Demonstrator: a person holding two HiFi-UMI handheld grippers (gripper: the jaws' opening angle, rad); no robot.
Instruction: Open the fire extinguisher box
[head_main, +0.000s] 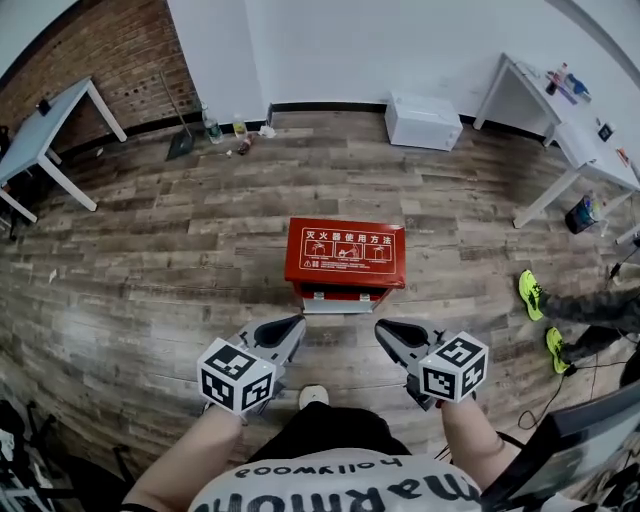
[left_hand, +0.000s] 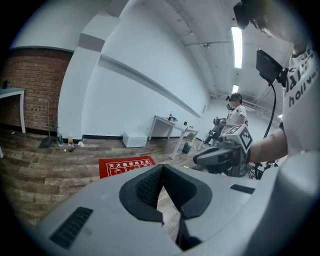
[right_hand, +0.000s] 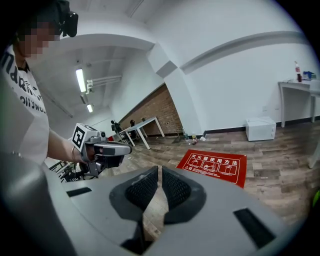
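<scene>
A red fire extinguisher box (head_main: 346, 254) stands on the wooden floor with its lid down, white instructions printed on top; it also shows as the red box (left_hand: 126, 165) and red box (right_hand: 214, 164) in the gripper views. My left gripper (head_main: 297, 325) hovers in front of the box at its near left, jaws shut and empty. The right gripper (head_main: 383, 330) hangs at the near right, shut too, holding nothing. Both are short of the box and apart from it. The left gripper (left_hand: 161, 170) and right gripper (right_hand: 159, 170) show tips together in their own views.
A white low cabinet (head_main: 424, 121) sits by the far wall. White tables stand at left (head_main: 40, 140) and right (head_main: 560, 135). Bottles (head_main: 212, 127) lie near the back wall. A second person's green shoes (head_main: 531, 294) are at the right, cables beside them.
</scene>
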